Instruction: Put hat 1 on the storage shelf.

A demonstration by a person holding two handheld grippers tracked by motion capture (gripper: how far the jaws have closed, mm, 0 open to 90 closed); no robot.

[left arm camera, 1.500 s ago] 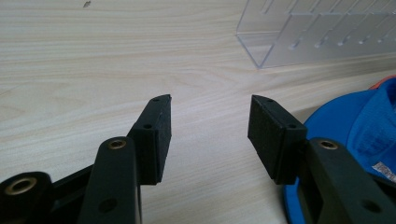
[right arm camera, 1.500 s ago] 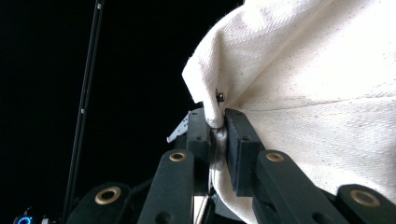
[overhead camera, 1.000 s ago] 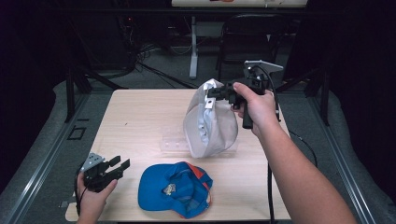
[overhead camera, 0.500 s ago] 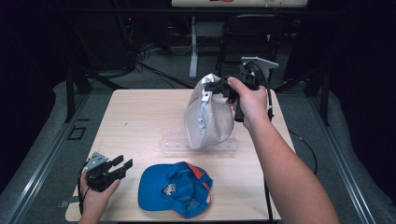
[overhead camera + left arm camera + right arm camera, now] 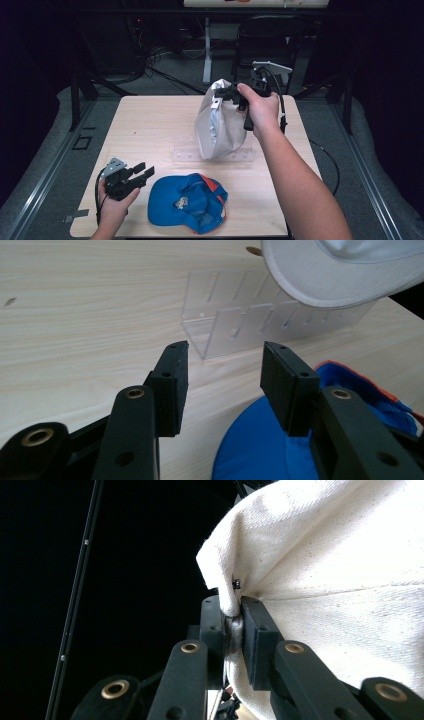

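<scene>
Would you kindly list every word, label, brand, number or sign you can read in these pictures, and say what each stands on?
None can be read.
The white cap, held up by the right gripper: plain fabric, no lettering visible.
The blue cap: something small and pale lies inside it, too blurred to read.
The clear plastic stand: no markings.

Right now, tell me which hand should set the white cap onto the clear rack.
Right. The right gripper is already shut on the white cap, which hangs just above the clear rack. The left gripper is open, empty, near the blue cap.
</scene>
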